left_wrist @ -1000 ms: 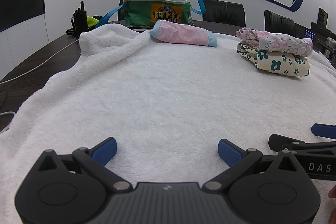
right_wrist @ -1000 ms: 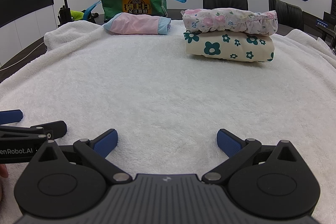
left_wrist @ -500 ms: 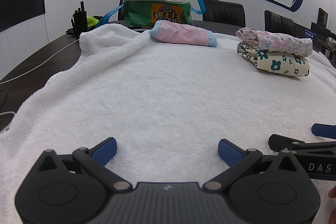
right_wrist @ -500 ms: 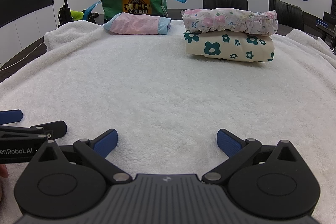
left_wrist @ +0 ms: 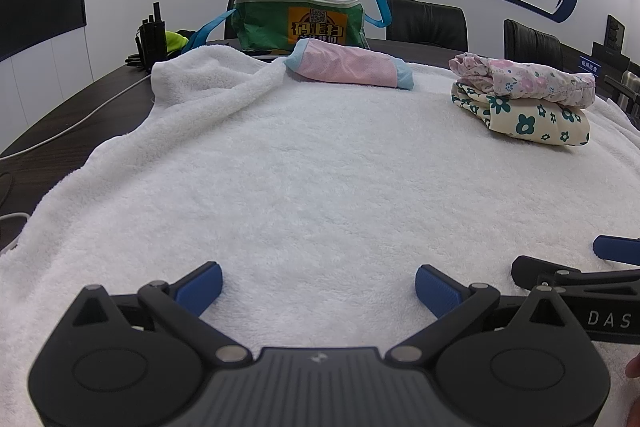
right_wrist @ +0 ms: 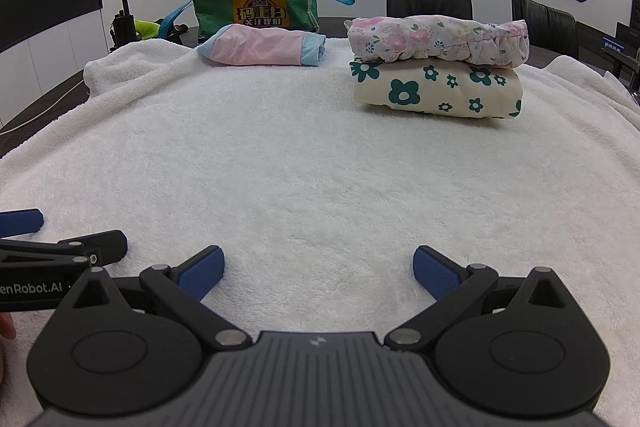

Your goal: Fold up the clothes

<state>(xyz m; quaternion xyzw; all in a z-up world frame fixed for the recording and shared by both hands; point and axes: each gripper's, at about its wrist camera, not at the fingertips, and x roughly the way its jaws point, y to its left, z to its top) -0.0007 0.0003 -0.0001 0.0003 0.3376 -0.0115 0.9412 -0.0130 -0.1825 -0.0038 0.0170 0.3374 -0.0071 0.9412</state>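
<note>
White terry towel: spread over the table, bare in the near middle.
Left gripper: low over the near towel, pads spread wide, holding nothing.
Right gripper: level beside it, likewise spread and unladen.
Folded floral clothes: stacked far right.
Pink folded garment: far centre, before green bag.

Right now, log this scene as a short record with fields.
surface: white towel spread over a dark table
folded stack: pink floral garment on top of cream garment with teal flowers
separate item: pink garment with blue trim, folded, lying alone
behind: green bag, open
left gripper: jaws open, empty
right gripper: jaws open, empty
</note>
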